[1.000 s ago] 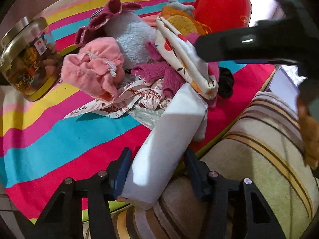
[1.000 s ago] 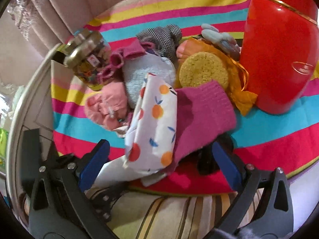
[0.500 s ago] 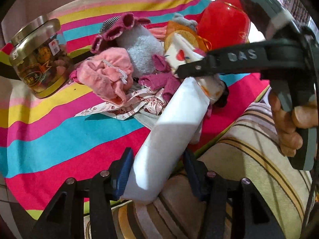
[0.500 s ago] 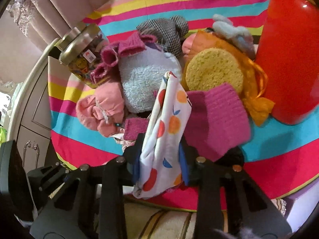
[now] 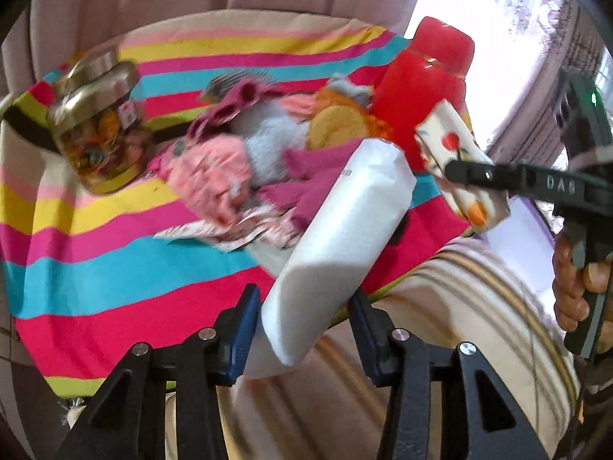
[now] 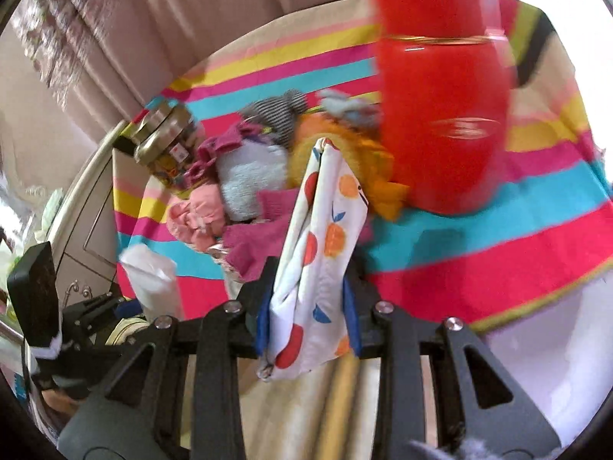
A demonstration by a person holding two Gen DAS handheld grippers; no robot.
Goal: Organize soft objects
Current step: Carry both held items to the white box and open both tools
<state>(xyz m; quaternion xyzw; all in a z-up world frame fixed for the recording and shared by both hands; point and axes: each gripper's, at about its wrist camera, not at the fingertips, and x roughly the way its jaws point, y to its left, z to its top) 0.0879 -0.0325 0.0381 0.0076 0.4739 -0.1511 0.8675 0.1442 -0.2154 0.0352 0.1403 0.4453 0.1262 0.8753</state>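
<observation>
My left gripper (image 5: pixel 302 329) is shut on a white soft pack (image 5: pixel 341 245) and holds it above the table's front edge; the pack also shows in the right wrist view (image 6: pixel 153 280). My right gripper (image 6: pixel 308 314) is shut on a white fruit-print cloth (image 6: pixel 325 249), lifted off the pile; the cloth also shows in the left wrist view (image 5: pixel 456 161). A pile of soft things lies on the striped tablecloth (image 5: pixel 115 268): a pink cloth (image 5: pixel 210 180), a grey-blue plush (image 5: pixel 272 142), magenta knit pieces (image 5: pixel 306 191) and a yellow sponge (image 5: pixel 337 126).
A glass jar with a gold lid (image 5: pixel 99 130) stands at the left of the cloth. A tall red container (image 6: pixel 440 115) stands at the right, close behind the pile. A beige striped seat (image 5: pixel 479 326) lies below the table edge. Curtains hang behind.
My right gripper closed on the fruit-print cloth and lifted it back off the pile. My left gripper raised the white pack and pulled back a little.
</observation>
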